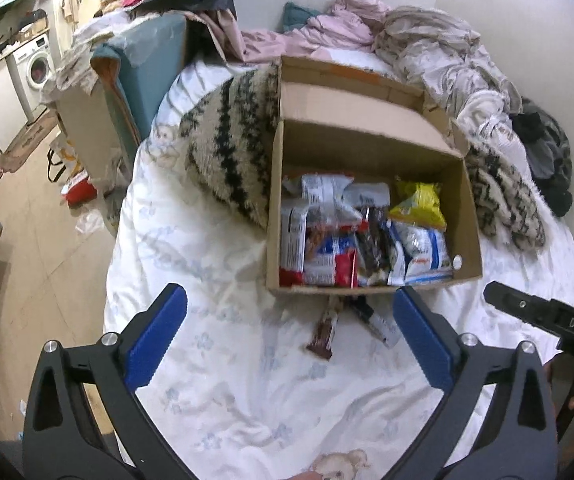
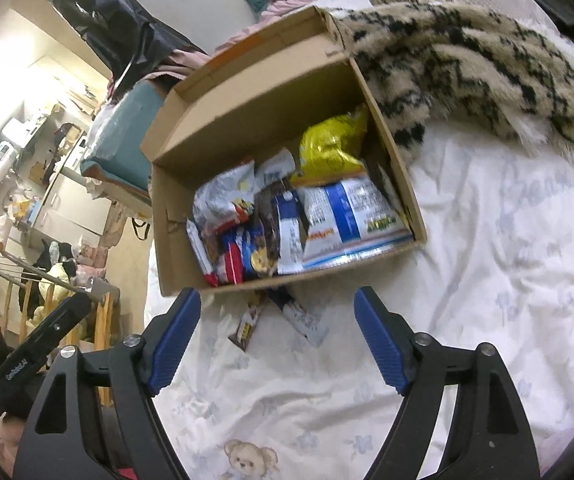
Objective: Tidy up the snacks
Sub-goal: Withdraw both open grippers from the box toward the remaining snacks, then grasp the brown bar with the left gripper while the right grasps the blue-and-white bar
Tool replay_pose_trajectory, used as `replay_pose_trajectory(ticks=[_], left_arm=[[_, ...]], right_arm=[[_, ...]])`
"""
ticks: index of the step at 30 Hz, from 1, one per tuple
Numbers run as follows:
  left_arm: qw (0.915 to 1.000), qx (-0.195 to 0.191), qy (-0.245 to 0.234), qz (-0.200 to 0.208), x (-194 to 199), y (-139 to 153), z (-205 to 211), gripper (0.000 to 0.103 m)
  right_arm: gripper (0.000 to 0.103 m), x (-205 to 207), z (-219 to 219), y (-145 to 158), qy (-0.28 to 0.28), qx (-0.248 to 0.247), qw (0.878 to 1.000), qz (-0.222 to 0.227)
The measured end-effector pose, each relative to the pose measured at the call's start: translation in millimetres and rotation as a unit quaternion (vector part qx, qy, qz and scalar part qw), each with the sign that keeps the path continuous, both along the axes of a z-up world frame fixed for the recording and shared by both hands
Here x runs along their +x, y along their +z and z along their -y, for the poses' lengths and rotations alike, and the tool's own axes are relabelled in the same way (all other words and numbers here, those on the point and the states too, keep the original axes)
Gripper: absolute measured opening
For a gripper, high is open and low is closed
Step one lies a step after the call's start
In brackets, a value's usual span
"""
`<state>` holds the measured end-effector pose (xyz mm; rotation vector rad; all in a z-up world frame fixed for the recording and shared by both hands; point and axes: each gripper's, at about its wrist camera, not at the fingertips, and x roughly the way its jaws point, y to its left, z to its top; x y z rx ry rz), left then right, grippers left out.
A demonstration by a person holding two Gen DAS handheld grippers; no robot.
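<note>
The open brown cardboard box [image 1: 371, 152] stands on the white flower-printed bedsheet [image 1: 227, 380], its top unobstructed but its floor packed with snack packets, the yellow foil bag [image 2: 333, 148] standing highest at the far right. Just before its near wall lie a brown wrapped bar [image 1: 324, 330] and a dark-and-white wrapped bar [image 1: 377, 322], the only obstacles on the otherwise bare sheet. A cream-and-black woolly blanket [image 2: 467, 64] presses against the box's sides, blocking side approaches.

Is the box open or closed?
Open. The box has its flaps folded back, and you can see the snacks inside.
</note>
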<state>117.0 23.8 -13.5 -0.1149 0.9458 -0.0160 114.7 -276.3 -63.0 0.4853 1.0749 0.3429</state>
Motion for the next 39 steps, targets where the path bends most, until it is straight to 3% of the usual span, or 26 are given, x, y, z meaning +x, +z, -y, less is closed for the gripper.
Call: replay_pose_trajectory(ticks=[4, 9, 11, 15, 18, 20, 25, 26, 27, 30, 36, 39], left_arm=[[0.9996, 0.017, -0.003, -0.024, 0, -16, 1, 0.101], [0.9987, 0.01, 0.018, -0.047, 4, -26, -9, 0.101], [0.998, 0.003, 0.025, -0.058, 6, -30, -14, 0.101], [0.9962, -0.01, 0.03, -0.081, 12, -41, -14, 0.101], [0.9957, -0.004, 0.015, -0.092, 16, -47, -5, 0.101], [0.9958, 0.002, 0.002, -0.092, 18, -48, 2, 0.101], [0.9958, 0.019, -0.028, -0.085, 17, -48, 18, 0.101], [0.9955, 0.025, -0.034, -0.085, 16, -50, 21, 0.101], [0.9953, 0.03, -0.036, -0.084, 17, -51, 22, 0.101], [0.9942, 0.054, -0.048, -0.08, 19, -56, 29, 0.098], [0.9928, 0.053, -0.068, -0.083, 30, -80, 45, 0.086], [0.9917, 0.042, -0.076, -0.095, 40, -103, 55, 0.075]], right_arm=[[0.082, -5, 0, -7, 0.006, -0.009, 1.0, -0.012], [0.082, -2, 1, -24, 0.004, -0.026, 0.999, -0.037], [0.082, 3, -3, -41, 0.005, -0.033, 0.997, -0.066], [0.082, 16, -32, -69, 0.048, -0.08, 0.991, -0.095], [0.081, 24, -59, -84, 0.094, -0.13, 0.983, -0.092], [0.08, 30, -72, -95, 0.111, -0.137, 0.98, -0.093], [0.068, 43, -95, -119, 0.135, -0.153, 0.974, -0.093], [0.062, 44, -98, -122, 0.138, -0.166, 0.972, -0.091], [0.046, 44, -101, -123, 0.141, -0.181, 0.969, -0.089], [0.027, 39, -99, -121, 0.145, -0.186, 0.968, -0.088], [0.021, 11, -75, -104, 0.123, -0.148, 0.975, -0.112], [0.021, -4, -66, -88, 0.119, -0.139, 0.978, -0.104]])
